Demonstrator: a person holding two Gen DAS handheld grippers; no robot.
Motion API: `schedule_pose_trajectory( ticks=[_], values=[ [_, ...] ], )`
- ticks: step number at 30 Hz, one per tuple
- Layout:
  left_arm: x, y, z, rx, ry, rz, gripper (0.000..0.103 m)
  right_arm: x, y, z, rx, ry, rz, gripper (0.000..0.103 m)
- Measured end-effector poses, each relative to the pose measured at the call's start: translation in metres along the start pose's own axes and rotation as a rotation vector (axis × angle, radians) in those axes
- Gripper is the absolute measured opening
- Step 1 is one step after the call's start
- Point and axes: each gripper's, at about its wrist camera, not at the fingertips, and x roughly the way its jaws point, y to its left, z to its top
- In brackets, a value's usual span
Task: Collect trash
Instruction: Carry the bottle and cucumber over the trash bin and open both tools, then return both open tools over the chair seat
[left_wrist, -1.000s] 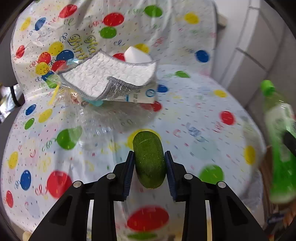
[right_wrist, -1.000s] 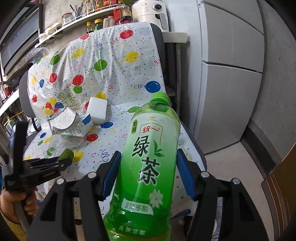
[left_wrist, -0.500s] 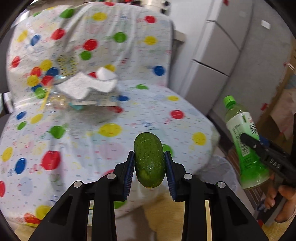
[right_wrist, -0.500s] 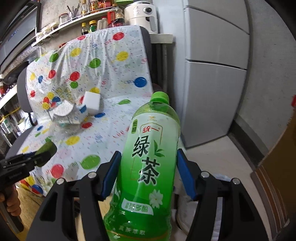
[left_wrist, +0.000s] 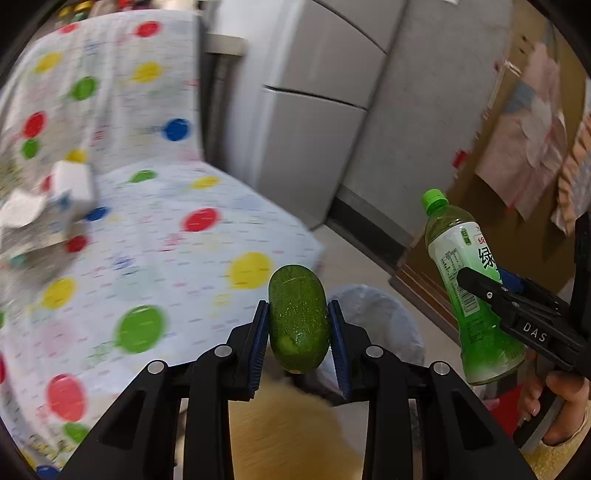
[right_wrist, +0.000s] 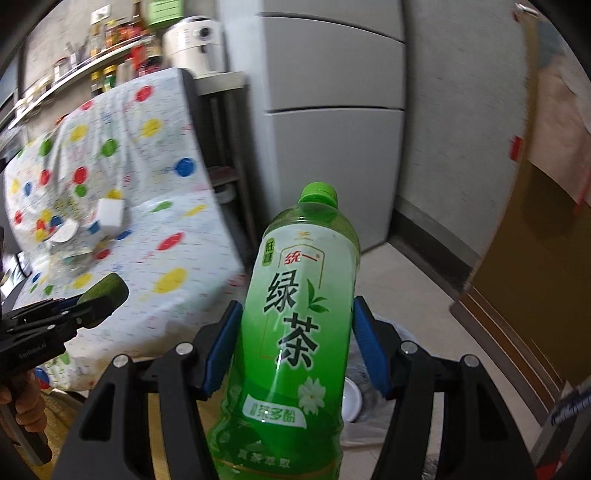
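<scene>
Your left gripper is clamped on the dark green cucumber, blue pads tight against both its sides, held over the floor just off the edge of the polka-dot covered seat. Your right gripper is closed round the green tea bottle — upright, cap on — above the bag-lined trash bin, which also shows behind the cucumber.

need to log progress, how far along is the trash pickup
Midway. In hand: the left gripper clamps a green cucumber, the right gripper a green tea bottle, both near the lined bin on the floor. Neither is dropped yet. Left: a white block and wrappers on the spotted cover.
</scene>
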Motion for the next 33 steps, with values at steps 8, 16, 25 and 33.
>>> schedule_pose_trajectory(
  ticks=[8, 16, 25, 33],
  values=[
    [0.083, -0.076, 0.000, 0.113, 0.128, -0.107, 0.032, 0.026, -0.068, -0.033, 0.110, 0.099, -0.044, 0.060],
    [0.141, -0.107, -0.007, 0.164, 0.244, -0.139, 0.033, 0.077, -0.094, -0.050, 0.191, 0.176, -0.035, 0.060],
    [0.150, -0.096, 0.005, 0.107, 0.221, -0.138, 0.064, 0.096, -0.111, -0.047, 0.251, 0.173, -0.069, 0.076],
    [0.108, -0.056, 0.014, 0.053, 0.148, -0.060, 0.064, 0.057, -0.112, -0.036, 0.257, 0.108, -0.098, 0.076]
  ],
)
